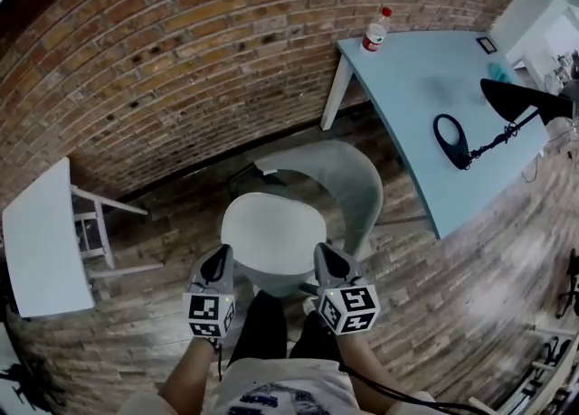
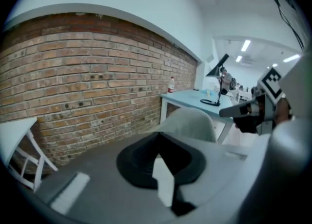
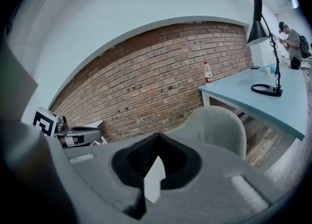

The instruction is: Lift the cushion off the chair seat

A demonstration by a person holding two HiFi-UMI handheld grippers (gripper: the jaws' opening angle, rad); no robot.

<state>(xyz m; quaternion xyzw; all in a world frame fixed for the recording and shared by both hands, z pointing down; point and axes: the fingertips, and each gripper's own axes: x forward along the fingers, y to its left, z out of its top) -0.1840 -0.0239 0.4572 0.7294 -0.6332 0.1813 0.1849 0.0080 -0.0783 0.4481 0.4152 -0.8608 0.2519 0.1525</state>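
A white round cushion [image 1: 273, 232] lies on the seat of a grey-green shell chair [image 1: 353, 178] directly in front of me. My left gripper [image 1: 217, 262] hovers at the cushion's front left edge, jaws shut and empty. My right gripper [image 1: 330, 258] is at the front right edge, also shut with nothing in it. In the left gripper view the shut left gripper [image 2: 159, 134] points toward the chair back [image 2: 192, 123], and the right gripper [image 2: 239, 112] shows at the right. The right gripper view shows the shut right gripper [image 3: 159, 135], the chair [image 3: 219, 125] and the left gripper [image 3: 83, 132].
A light blue table [image 1: 425, 88] stands to the right of the chair with a bottle [image 1: 375, 31] and a black desk lamp [image 1: 507, 106]. A white side table [image 1: 41, 241] stands at the left. A brick wall [image 1: 181, 51] runs behind. A person [image 3: 292, 40] stands far right.
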